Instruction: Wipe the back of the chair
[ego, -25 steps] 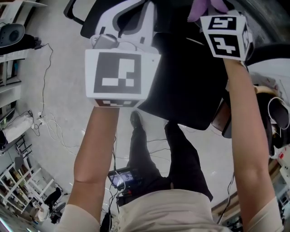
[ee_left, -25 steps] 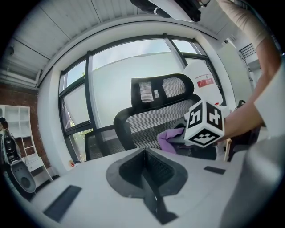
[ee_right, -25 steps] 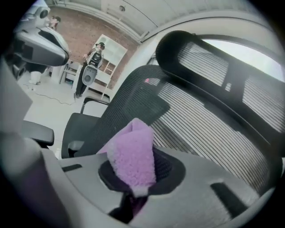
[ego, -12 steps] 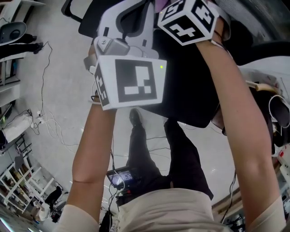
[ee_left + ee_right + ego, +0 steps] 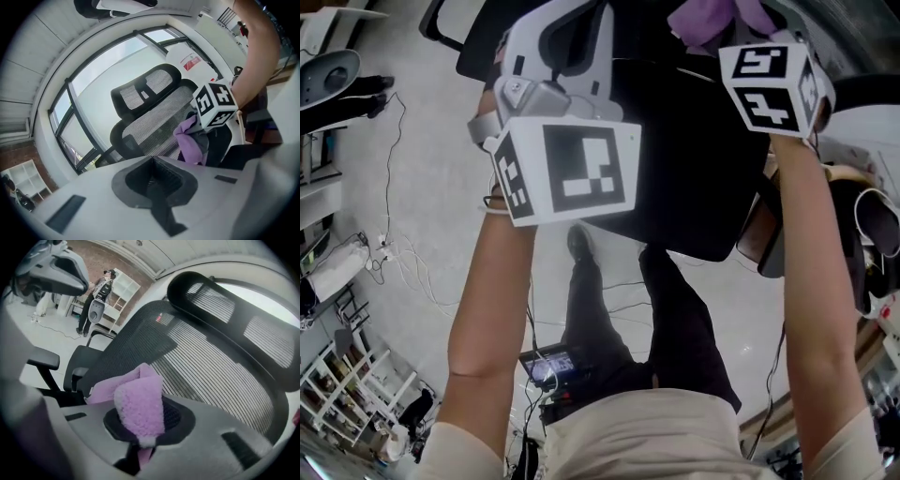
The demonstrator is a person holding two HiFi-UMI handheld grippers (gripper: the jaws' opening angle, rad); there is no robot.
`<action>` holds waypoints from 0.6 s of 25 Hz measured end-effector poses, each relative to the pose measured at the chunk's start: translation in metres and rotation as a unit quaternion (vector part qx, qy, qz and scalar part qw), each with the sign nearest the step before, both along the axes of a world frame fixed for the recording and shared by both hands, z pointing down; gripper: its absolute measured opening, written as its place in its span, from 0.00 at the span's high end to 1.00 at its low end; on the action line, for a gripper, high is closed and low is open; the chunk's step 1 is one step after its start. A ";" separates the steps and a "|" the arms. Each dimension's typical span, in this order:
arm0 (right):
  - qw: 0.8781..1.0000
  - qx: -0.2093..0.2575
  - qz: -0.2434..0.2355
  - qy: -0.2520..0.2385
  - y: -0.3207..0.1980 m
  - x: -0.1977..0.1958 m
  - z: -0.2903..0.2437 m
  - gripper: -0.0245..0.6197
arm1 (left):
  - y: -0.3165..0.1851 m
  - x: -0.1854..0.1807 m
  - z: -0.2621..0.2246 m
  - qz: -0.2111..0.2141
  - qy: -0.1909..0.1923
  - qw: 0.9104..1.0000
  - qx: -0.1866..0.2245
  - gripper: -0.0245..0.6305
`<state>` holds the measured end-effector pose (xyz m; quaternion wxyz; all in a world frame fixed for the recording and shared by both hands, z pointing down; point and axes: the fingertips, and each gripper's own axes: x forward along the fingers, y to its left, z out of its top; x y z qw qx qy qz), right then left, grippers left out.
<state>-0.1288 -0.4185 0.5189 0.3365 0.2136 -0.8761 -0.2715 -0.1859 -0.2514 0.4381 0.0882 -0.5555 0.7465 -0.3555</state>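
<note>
- The black mesh office chair back fills the right gripper view from twelve to four o'clock. No wiped patch shows on it, so most of the wiping is probably left to do.
- The right gripper clamps a fluffy purple cloth at six o'clock, near the mesh.
- The left gripper is clenched on nothing.

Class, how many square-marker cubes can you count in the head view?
2. The left cube sits centre-left, above the left forearm; the right cube sits top right, beside the purple cloth.
</note>
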 end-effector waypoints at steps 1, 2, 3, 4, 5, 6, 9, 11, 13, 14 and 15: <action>1.000 -0.002 0.021 -0.004 -0.009 0.017 -0.001 0.90 | 0.000 0.000 0.000 0.001 0.003 1.000 0.002 0.95; 0.999 -0.004 0.043 -0.009 -0.019 0.034 -0.002 0.90 | 0.000 0.000 0.001 0.003 0.006 1.000 0.004 0.95; 0.998 -0.006 0.067 -0.015 -0.030 0.053 -0.004 0.90 | -0.001 0.000 0.001 0.004 0.009 1.000 0.005 0.95; 0.996 -0.008 0.091 -0.021 -0.040 0.071 -0.006 0.90 | -0.002 0.001 0.001 0.005 0.011 1.000 0.006 0.95; 0.993 -0.009 0.112 -0.025 -0.050 0.088 -0.009 0.90 | -0.003 0.002 0.001 0.007 0.014 1.000 0.007 0.95; 0.991 -0.008 0.128 -0.027 -0.058 0.101 -0.011 0.90 | -0.004 0.003 0.001 0.008 0.016 1.000 0.008 0.95; 0.989 -0.007 0.147 -0.029 -0.069 0.119 -0.013 0.90 | -0.006 0.005 0.002 0.010 0.021 1.000 0.009 0.95; 0.989 -0.009 0.148 -0.029 -0.069 0.119 -0.013 0.90 | -0.007 0.006 0.002 0.010 0.023 1.000 0.009 0.95; 0.988 -0.011 0.149 -0.030 -0.069 0.119 -0.014 0.90 | -0.008 0.008 0.001 0.012 0.023 1.000 0.010 0.95; 0.988 -0.011 0.149 -0.030 -0.069 0.118 -0.014 0.90 | -0.008 0.008 0.000 0.013 0.023 1.000 0.010 0.95; 0.988 -0.012 0.149 -0.031 -0.069 0.118 -0.014 0.90 | -0.008 0.008 -0.001 0.013 0.023 1.000 0.010 0.95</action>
